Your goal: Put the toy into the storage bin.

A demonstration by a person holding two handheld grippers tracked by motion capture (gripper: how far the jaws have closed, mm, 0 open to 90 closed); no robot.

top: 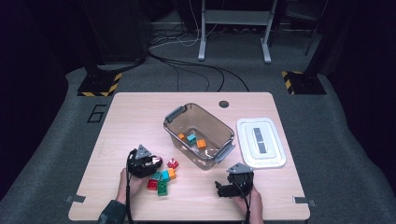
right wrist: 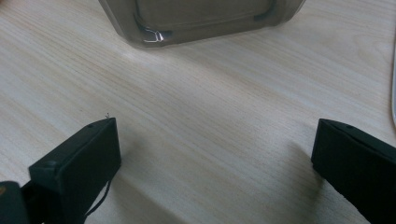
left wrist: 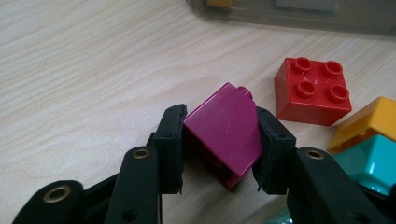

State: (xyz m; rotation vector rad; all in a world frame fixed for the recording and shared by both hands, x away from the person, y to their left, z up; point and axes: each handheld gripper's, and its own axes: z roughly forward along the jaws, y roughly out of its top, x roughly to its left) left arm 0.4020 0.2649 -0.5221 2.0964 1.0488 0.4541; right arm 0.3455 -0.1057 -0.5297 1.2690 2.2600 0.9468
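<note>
From the high view, the left claw (top: 156,162) sits near the front left of the wooden surface (top: 135,116), closed on a magenta brick (top: 157,161) just left of a small cluster of loose bricks — a red brick (top: 173,164) nearest the bin, then orange, teal, green and another red one closer to the person. A clear plastic bin (top: 173,114) stands at the middle of the surface with an orange, a teal and another orange brick inside, and its white lid (top: 273,161) lies flat to the right of it. The right claw (top: 223,189) rests low near the front right, in front of the bin. In the left gripper view, the magenta brick (left wrist: 226,130) is tilted, pinched between the two black pads, its sloped face up and one stud showing at the top; the red brick (left wrist: 312,95) lies just beyond on the surface, studs up, with an orange brick (left wrist: 366,122) and a teal brick (left wrist: 371,163) at the right edge. In the right gripper view, the right claw (right wrist: 215,161) stands wide over bare wood — nothing between the jaws — with the bin (right wrist: 201,18) ahead.
</note>
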